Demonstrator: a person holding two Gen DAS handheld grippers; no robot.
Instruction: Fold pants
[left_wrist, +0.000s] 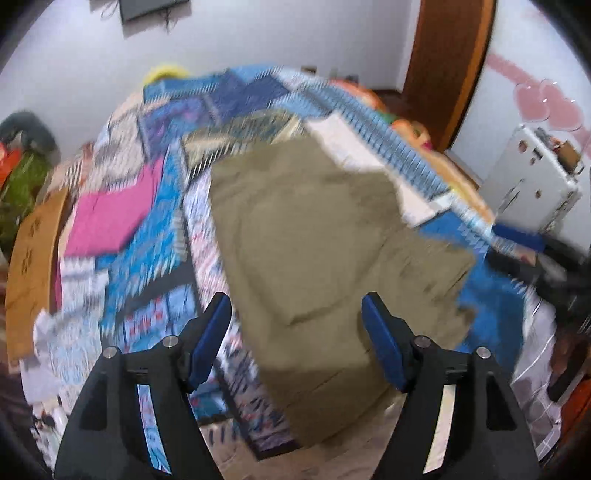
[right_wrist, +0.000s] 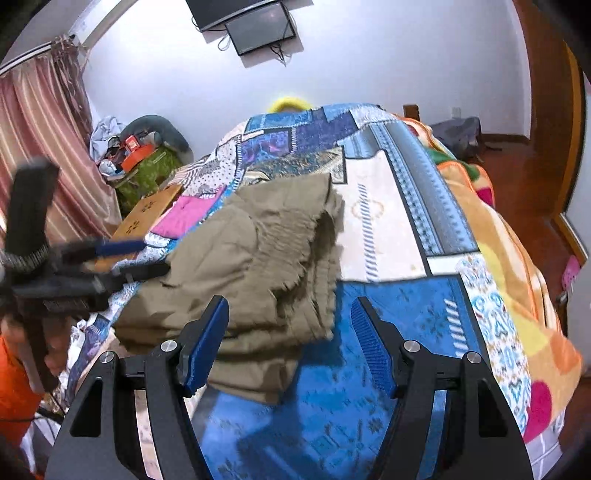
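Through the left wrist camera I am seeing the left gripper (left_wrist: 297, 308) spread wide, pinching nothing. The folded olive pants (left_wrist: 317, 266) are lying straight ahead of its fingers, the near edge showing between them, on the patchwork bedspread (left_wrist: 155, 236). A pink cloth (left_wrist: 110, 218) is sitting off to the left and a white cabinet (left_wrist: 532, 181) far right. The view is blurring, and I am reading no writing.

Through the right wrist camera I am seeing the right gripper (right_wrist: 290, 310) also spread, empty. The pants (right_wrist: 258, 266) are resting ahead, slightly left, their stacked layers facing it. The left gripper (right_wrist: 122, 258) is hovering at their left edge. A wall screen (right_wrist: 260, 31) is hanging beyond the bed.
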